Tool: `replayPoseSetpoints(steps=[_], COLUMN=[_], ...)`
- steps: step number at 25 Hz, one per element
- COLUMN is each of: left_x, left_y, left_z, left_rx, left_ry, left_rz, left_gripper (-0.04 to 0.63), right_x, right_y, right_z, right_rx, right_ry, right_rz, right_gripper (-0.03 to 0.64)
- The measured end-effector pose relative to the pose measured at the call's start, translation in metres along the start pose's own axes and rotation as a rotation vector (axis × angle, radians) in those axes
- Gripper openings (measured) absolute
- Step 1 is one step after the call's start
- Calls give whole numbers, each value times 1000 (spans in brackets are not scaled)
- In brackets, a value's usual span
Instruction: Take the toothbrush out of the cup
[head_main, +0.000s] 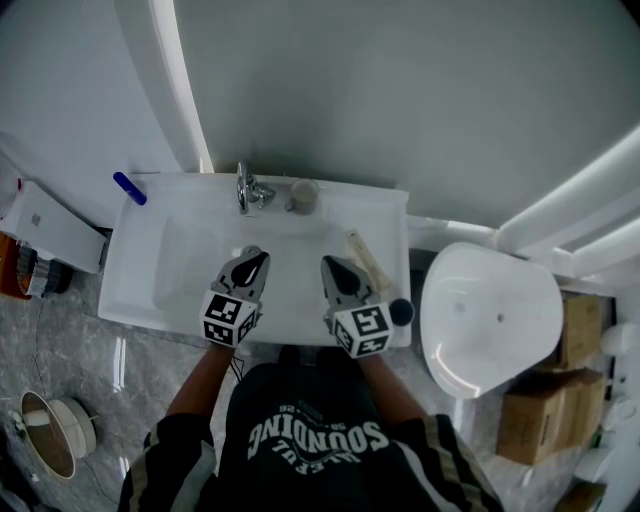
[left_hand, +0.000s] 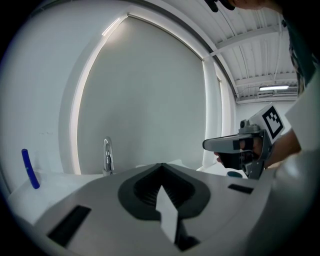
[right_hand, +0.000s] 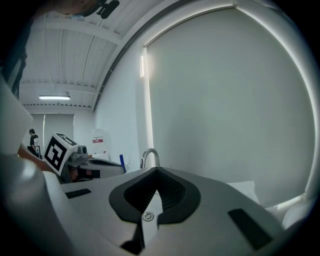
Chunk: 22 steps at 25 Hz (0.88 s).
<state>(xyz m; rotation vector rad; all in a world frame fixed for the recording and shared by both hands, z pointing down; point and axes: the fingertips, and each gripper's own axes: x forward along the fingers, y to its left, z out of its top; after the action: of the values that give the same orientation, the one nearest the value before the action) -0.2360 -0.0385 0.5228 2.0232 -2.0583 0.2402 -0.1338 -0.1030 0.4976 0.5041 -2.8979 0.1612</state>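
Off the right edge of the sink (head_main: 128, 272) I see a toilet (head_main: 490, 315) with cardboard boxes (head_main: 535, 420) past it. A blue stick (head_main: 130, 188) sits on the sink's back left corner. The tap (head_main: 247, 190) stands mid back edge, with the cup (head_main: 303, 195) just to its right, and nothing blocks my way to either. The fingers of my left gripper (head_main: 255, 256) are pressed together and hold nothing. The same goes for my right gripper (head_main: 330, 263). Both hang over the front of the basin. What I take for the toothbrush (head_main: 366, 260), pale and thin, lies along the right rim, out of the cup and just beyond the right fingers without touching them.
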Motion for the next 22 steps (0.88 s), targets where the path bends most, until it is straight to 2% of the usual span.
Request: replayPoseSetpoints(steps=[22], left_x=[8], left_y=[2], left_z=[2], left_rx=[-27], left_ry=[-11], left_rz=[-26], left_gripper=[-2], right_x=[1], right_y=[-12], right_z=[-1], right_rx=[13], right_ry=[-13], right_rz=[-35], right_gripper=[-3])
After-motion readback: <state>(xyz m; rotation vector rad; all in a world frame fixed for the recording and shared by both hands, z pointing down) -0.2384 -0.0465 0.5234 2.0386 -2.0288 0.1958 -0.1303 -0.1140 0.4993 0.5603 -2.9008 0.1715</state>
